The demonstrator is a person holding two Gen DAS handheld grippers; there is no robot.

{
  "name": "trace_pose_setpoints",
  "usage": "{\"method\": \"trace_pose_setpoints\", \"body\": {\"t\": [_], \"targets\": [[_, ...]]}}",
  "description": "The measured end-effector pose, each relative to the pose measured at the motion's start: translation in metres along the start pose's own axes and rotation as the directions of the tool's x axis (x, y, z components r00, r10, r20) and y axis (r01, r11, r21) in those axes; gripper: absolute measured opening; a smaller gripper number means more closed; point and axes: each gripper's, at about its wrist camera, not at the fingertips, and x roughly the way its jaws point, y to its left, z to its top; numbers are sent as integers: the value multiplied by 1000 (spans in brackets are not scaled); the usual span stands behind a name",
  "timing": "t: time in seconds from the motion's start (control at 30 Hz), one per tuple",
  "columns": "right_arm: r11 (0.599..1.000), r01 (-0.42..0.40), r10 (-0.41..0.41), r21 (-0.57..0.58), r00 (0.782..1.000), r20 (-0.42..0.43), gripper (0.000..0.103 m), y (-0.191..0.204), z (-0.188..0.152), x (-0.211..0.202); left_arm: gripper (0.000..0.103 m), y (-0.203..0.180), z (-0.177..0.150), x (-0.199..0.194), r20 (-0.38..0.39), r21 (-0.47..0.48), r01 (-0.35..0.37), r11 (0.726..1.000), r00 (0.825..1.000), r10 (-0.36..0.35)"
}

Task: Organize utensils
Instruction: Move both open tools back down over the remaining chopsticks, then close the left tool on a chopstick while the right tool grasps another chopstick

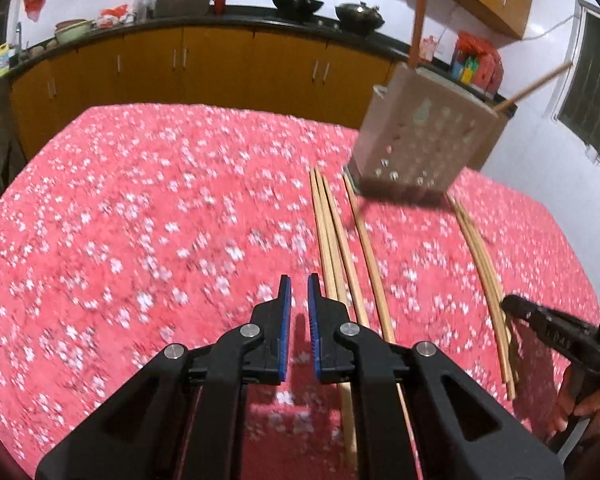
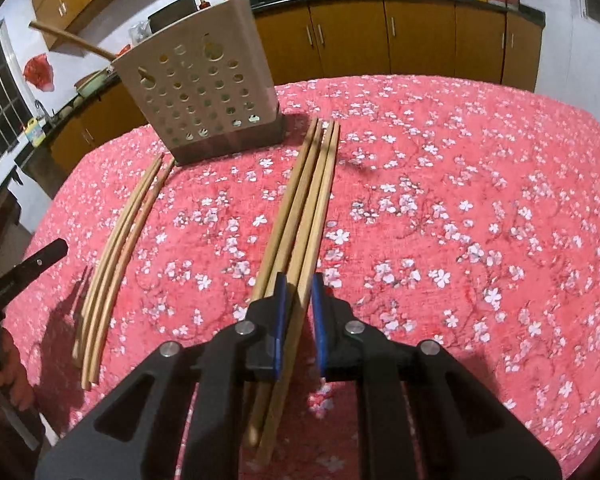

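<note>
Worktop [image 2: 460,200] under red blossom cloth. Perforated holder [image 2: 204,96] at 11 o'clock in the right view. Chopstick bundle [image 2: 308,184] lies centre, smaller set [image 2: 116,232] at 9. Right tongs [image 2: 299,292] nearly closed around the bundle's near ends; left tongs [image 1: 299,292] closed, empty.

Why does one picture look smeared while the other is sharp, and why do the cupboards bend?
Left wrist view: the flowered tablecloth and utensil holder are streaked by motion blur. Right wrist view: the chopsticks and the cloth's blossoms are crisp, with hard shadows. Both views: the fisheye lens curves the cupboards and darkens the corners.
</note>
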Motion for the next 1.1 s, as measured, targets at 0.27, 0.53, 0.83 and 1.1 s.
{"method": "trace_pose_setpoints", "body": {"t": [0.27,0.53,0.83,1.1], "targets": [[999,41,-41,3,999,-4,9,-8,-3,-2,9,-8,-12,9,-40,15,17,1000,999,-16],[996,76,-76,45,997,5,8,-19,1,0,9,-16,-19,13,-70,35,47,998,997,-45],[996,83,-83,28,997,7,8,-16,0,-1,9,-20,-22,13,-90,80,45,996,995,-38],[996,83,-83,11,997,3,8,-15,-5,-4,9,-29,-29,15,-95,146,-1,989,995,15]]}}
